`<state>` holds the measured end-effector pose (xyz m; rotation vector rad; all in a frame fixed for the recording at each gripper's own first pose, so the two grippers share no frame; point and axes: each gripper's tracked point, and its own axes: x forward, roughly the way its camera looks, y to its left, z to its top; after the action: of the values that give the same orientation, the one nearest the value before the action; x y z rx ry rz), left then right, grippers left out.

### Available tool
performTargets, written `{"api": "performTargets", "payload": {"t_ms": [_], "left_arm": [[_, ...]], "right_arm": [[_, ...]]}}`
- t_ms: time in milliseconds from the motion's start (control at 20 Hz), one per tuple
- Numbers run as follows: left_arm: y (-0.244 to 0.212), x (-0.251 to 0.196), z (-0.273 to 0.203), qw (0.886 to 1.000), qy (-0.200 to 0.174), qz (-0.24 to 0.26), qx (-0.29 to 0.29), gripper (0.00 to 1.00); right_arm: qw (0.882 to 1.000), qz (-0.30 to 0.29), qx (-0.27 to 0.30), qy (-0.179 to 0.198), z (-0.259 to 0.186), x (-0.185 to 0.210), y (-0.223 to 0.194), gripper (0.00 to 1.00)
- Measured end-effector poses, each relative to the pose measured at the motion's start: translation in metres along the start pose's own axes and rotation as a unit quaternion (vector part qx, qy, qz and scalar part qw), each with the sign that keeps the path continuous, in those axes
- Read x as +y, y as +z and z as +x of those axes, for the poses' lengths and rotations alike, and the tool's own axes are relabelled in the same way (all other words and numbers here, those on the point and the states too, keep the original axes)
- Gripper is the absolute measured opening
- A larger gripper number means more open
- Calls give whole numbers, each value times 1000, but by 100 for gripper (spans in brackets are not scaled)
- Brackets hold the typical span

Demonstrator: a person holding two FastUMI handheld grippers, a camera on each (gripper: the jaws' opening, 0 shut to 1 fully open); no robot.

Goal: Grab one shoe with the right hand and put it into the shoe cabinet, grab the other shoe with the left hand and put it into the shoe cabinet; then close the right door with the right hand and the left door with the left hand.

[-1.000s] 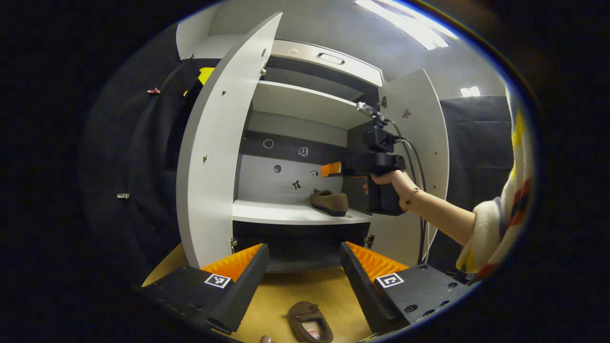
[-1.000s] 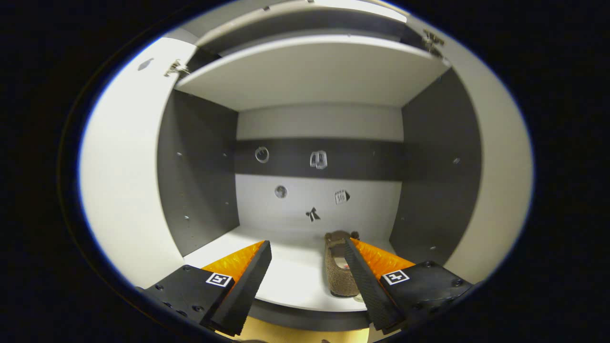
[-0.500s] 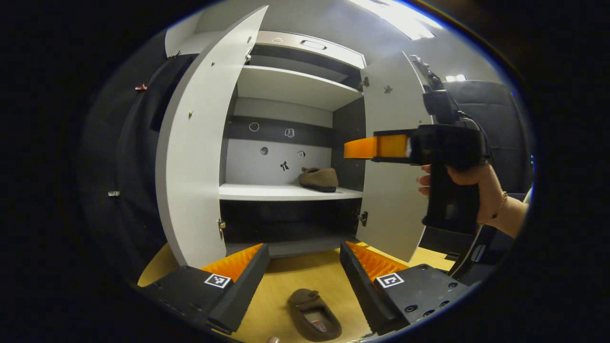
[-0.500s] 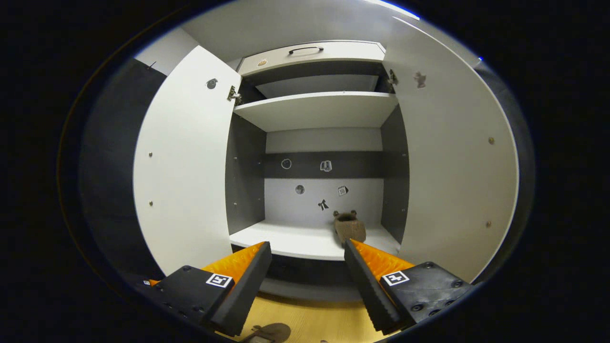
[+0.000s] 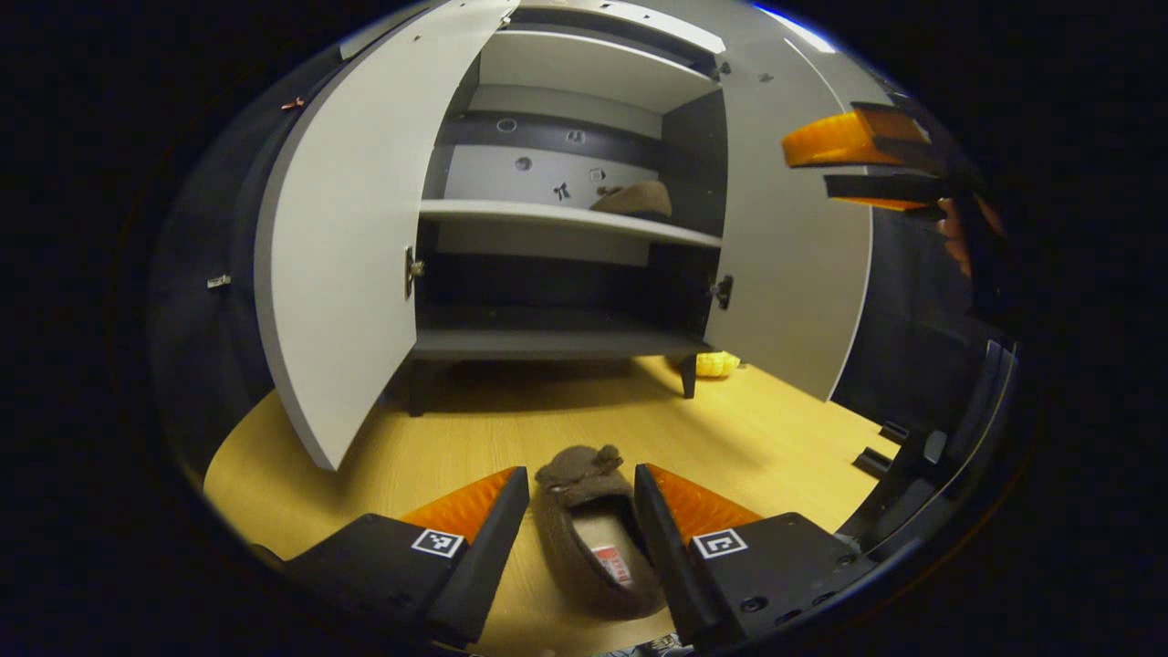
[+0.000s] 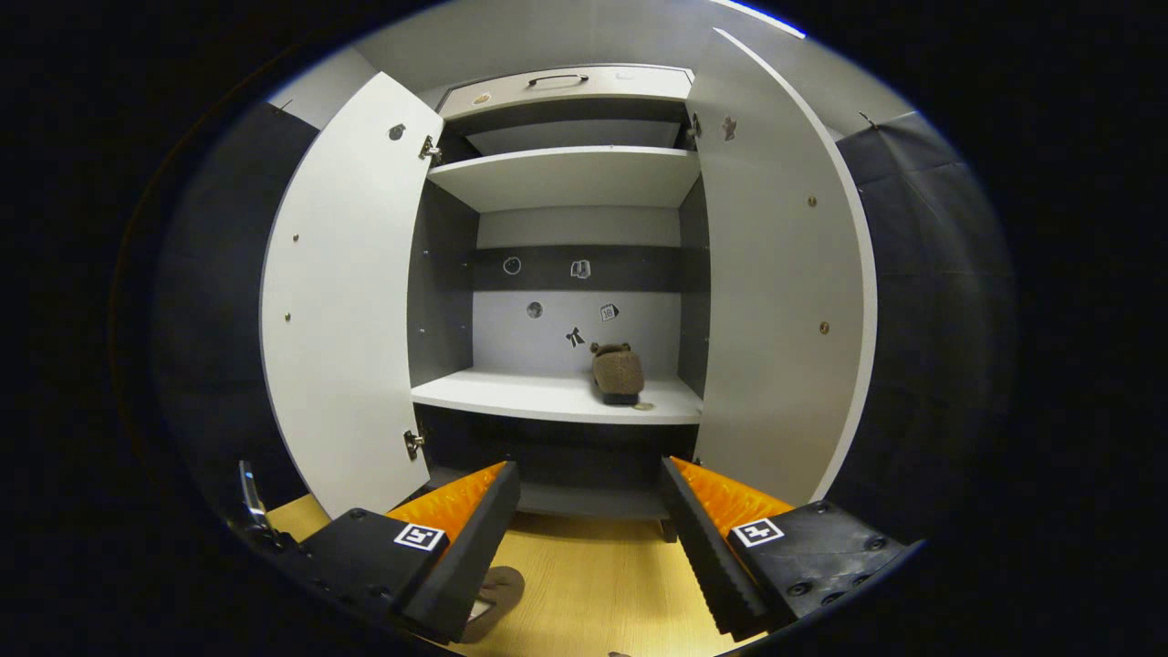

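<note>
Straddling the second shoe (image 5: 593, 538) with my left gripper (image 5: 581, 520), I have the fingers spread wide, one on each side of it, neither pressing yet as far as I can tell. It lies on the wooden floor (image 5: 748, 429), toe toward the shoe cabinet (image 5: 566, 342), its opening facing up at me. My right gripper (image 6: 589, 520) is also spread wide and holds nothing; it hangs back from the cabinet, pointing at the middle shelf (image 6: 547, 397), and in the left gripper view it sits high on the right.

I judge the first half done — the first shoe (image 6: 616, 372) rests on that shelf, toward its right side near the back wall. The step in hand is the left-hand grab. Next I need to go a little lower, close both fingers on the sides of the slipper, lift it, then carry it up to the free space on the shelf left of its mate. Both doors — left door (image 5: 338, 255) and right door (image 6: 776, 301) — stand swung open, so nothing blocks the way in.

A second ago my right gripper was deep inside the cabinet beside the shoe it had set down; it has since pulled well back. My left gripper then looked at the cabinet with the floor shoe only at the bottom edge; it has dipped down, and the shoe now sits between its fingers
</note>
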<state>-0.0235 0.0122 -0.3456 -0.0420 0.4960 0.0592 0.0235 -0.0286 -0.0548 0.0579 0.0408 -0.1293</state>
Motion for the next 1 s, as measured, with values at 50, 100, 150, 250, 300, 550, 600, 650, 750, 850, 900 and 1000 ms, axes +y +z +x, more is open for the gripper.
{"api": "performTargets", "payload": {"t_ms": [50, 100, 150, 250, 300, 550, 600, 650, 750, 850, 900, 1000], "left_arm": [[-11, 2, 5, 1000, 7, 7, 9, 75], [-22, 4, 10, 1000, 10, 10, 18, 75], [-31, 4, 16, 1000, 9, 9, 28, 73], [-46, 5, 29, 999, 1, -2, 46, 66], [-48, 0, 33, 998, -15, -19, 49, 64], [-56, 14, 56, 997, -2, -31, 72, 51], [-57, 14, 62, 997, -7, -31, 76, 52], [-57, 13, 68, 996, -13, -27, 80, 50], [-59, 17, 78, 996, -10, -16, 85, 40], [-58, 21, 86, 996, -11, -17, 89, 31], [-57, 24, 91, 996, -13, -17, 91, 28], [-56, 25, 97, 995, -27, -12, 95, 14]], "right_arm": [[1000, -1, 8, 1, -3, -2, -6, 98], [1000, -2, 15, 2, -3, -2, -11, 98], [1000, -4, 20, 5, -4, -1, -15, 98], [999, -11, 28, 14, -4, 1, -22, 98], [999, -13, 32, 18, -2, 3, -26, 98], [998, -8, 52, 34, 7, 8, -42, 98], [998, -8, 56, 35, 11, 8, -44, 98], [998, -8, 60, 36, 13, 8, -46, 98], [997, -3, 64, 37, 18, 9, -51, 99], [996, 10, 74, 40, 21, 12, -58, 98], [996, 12, 81, 43, 23, 14, -62, 98], [995, 8, 89, 46, 28, 16, -70, 98]]}}
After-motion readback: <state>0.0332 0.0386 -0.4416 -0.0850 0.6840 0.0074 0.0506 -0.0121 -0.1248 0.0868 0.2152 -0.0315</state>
